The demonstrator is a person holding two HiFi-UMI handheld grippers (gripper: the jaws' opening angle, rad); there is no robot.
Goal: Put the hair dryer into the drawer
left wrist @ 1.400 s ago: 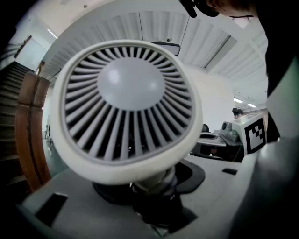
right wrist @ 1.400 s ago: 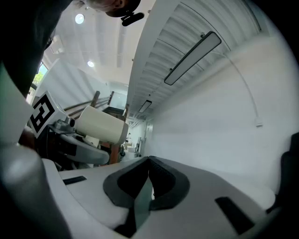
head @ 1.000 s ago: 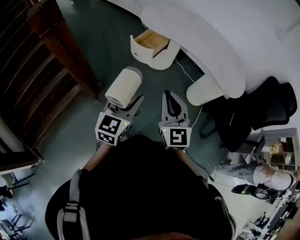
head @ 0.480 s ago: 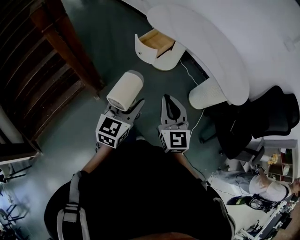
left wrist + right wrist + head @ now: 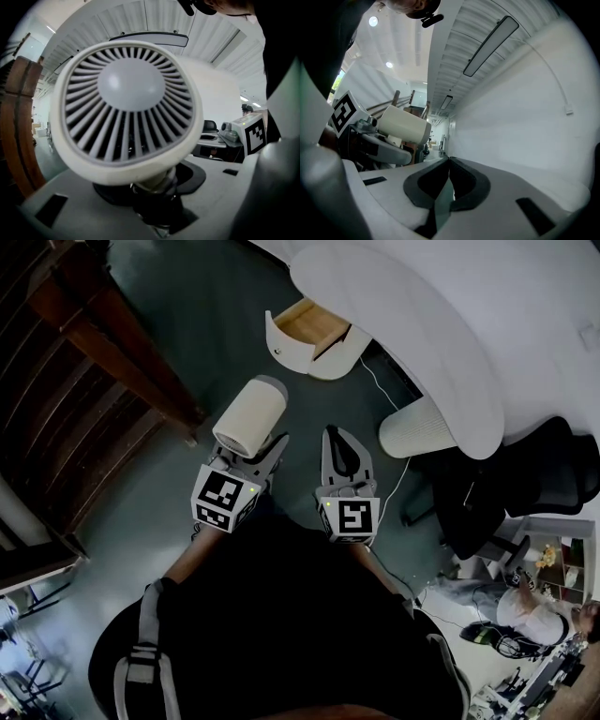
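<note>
The left claw [image 5: 154, 199] is closed on the dark stem under a cream, barrel-shaped plastic hair dryer [image 5: 131, 108]; its grey jaws stand part-way apart, and the stem fills the gap. In the left gripper view the dryer's near end fills most of the frame. That end is a rounded cream rim around a ring of thin grey vanes that fan out from a smooth, pale domed centre. In the head view the barrel is a plain, matte cylinder. It lies roughly level above the jaws and points toward 1 o'clock, clear of the dark green floor [image 5: 216, 315].

The right claw [image 5: 449, 161] sits at 3 o'clock of the left one, close beside it. Its dark-padded jaws meet at the tips, with nothing between them.

At 1 o'clock from the dryer, well apart from it, the white round-fronted drawer [image 5: 302, 320] stands pulled open, showing its bare light-wood inside. It hangs under the edge of a white curved tabletop [image 5: 403, 324]. A thin white cable [image 5: 373, 382] trails across the floor at 4 o'clock of the drawer. Dark brown wooden stair rails [image 5: 103, 334] run at 10 o'clock of the claws.
</note>
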